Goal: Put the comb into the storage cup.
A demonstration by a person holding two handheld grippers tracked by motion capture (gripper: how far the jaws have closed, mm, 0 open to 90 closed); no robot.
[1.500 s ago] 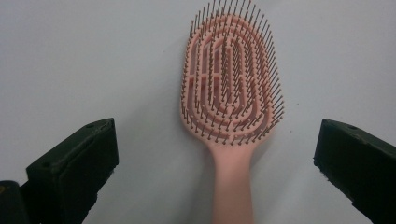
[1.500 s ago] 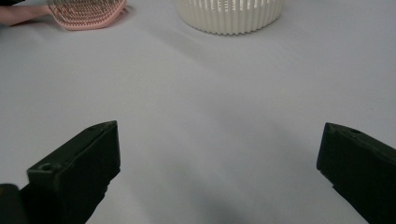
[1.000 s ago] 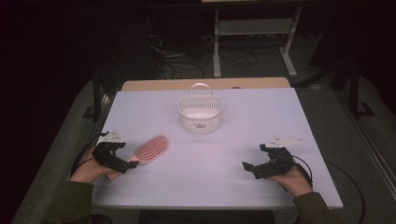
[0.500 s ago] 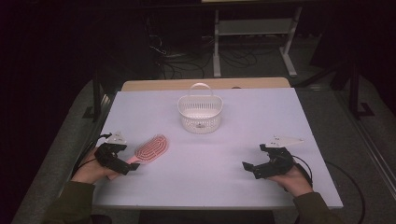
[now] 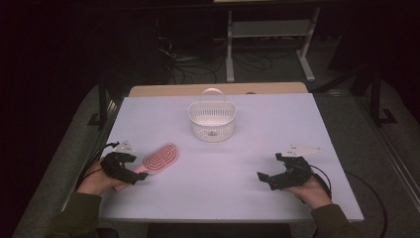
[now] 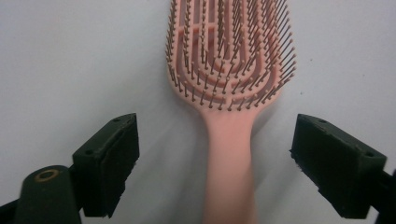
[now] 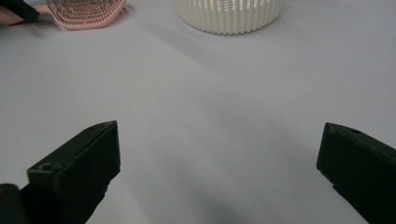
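Note:
A pink hairbrush [image 5: 159, 158] lies bristles-up on the white table [image 5: 247, 148], at the front left. Its handle [image 6: 229, 158] runs between the jaws of my left gripper [image 5: 134, 174], which are spread wide on either side and clear of it. My left gripper [image 6: 215, 144] is open and holds nothing. At the front right, my right gripper [image 5: 270, 168] rests low over bare table, open and with nothing between its fingers [image 7: 219, 154]. From there the brush head [image 7: 86, 11] shows far off to the left.
A white slatted basket [image 5: 212, 121] with a hoop handle stands at the middle back of the table; its wall [image 7: 229, 16] is well ahead of my right gripper. Dark floor, cables and a metal stand lie beyond the far edge.
My left gripper has edged slightly along the brush handle, and the brush has shifted a little. The right gripper has stayed where it was.

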